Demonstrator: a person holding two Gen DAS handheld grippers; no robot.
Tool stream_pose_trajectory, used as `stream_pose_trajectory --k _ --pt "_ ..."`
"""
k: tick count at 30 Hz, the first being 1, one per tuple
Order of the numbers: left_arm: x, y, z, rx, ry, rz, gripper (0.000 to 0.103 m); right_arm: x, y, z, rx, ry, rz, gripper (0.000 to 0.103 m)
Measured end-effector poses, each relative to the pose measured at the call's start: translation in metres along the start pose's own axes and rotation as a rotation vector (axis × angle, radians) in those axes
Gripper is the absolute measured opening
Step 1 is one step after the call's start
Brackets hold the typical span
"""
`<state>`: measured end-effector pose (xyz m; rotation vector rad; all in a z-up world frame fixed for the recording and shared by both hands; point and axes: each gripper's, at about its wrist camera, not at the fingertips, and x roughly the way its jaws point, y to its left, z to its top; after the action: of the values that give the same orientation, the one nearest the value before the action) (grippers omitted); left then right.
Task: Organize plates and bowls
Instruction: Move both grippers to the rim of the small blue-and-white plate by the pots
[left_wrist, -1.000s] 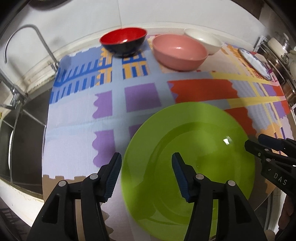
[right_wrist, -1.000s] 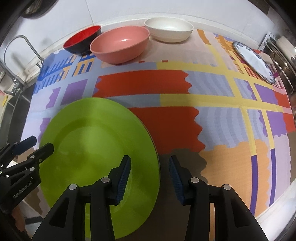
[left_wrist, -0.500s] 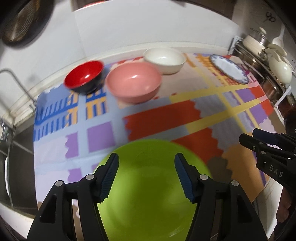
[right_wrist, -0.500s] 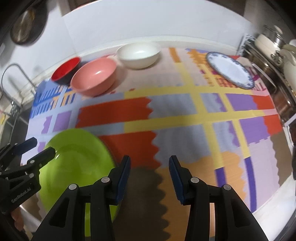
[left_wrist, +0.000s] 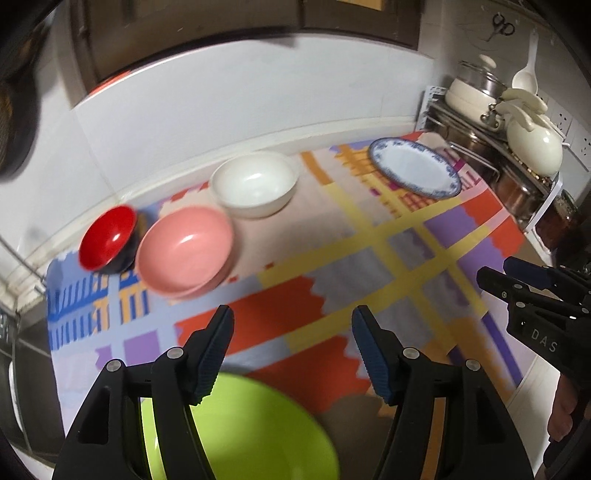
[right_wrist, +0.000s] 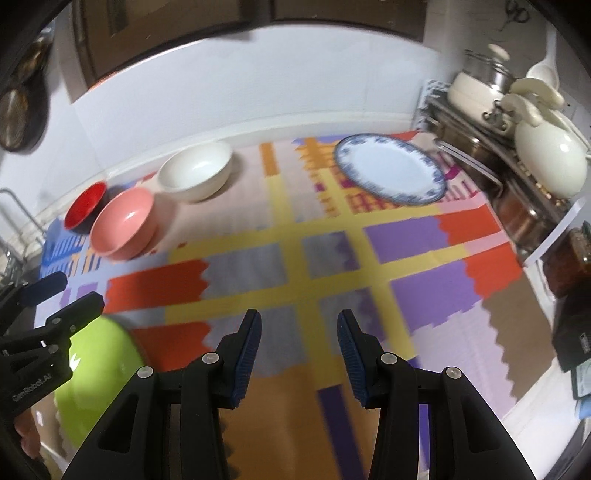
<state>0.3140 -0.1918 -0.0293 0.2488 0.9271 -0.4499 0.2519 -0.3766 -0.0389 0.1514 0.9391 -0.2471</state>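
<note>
A lime green plate (left_wrist: 255, 428) lies on the patterned mat (left_wrist: 332, 266) at the near left, seen also in the right wrist view (right_wrist: 96, 373). At the back stand a red bowl (left_wrist: 107, 238), a pink bowl (left_wrist: 184, 251) and a white bowl (left_wrist: 255, 184). A blue-rimmed white plate (left_wrist: 413, 168) (right_wrist: 388, 173) lies at the back right. My left gripper (left_wrist: 291, 350) hangs above the mat past the green plate, its jaws opening with nothing between them. My right gripper (right_wrist: 297, 354) hovers open and empty over the mat's middle.
A metal rack (right_wrist: 491, 173) with cream pots (right_wrist: 550, 162) and steel pans stands at the right edge. A sink (left_wrist: 22, 354) and tap lie to the left of the mat. A white tiled wall (left_wrist: 221, 110) runs behind the bowls. A dark box (right_wrist: 572, 332) sits at the near right.
Both grippers have risen and pulled back to the right, off the green plate, which stays on the mat. The left jaws have widened. The blue-rimmed plate and rack came into fuller view.
</note>
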Motion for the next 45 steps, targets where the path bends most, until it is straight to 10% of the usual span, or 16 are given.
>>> stream_pose_trajectory --k 22,45 --pt "0.066 -0.076 0.123 0.123 -0.051 0.011 0.068 0.042 -0.114 0.091 0.179 -0.096 -0.11 0.052" --pt "0.233 -0.122 0.207 0.143 0.024 0.0 0.078 0.178 -0.206 0.146 0.32 -0.036 -0.229 0.063"
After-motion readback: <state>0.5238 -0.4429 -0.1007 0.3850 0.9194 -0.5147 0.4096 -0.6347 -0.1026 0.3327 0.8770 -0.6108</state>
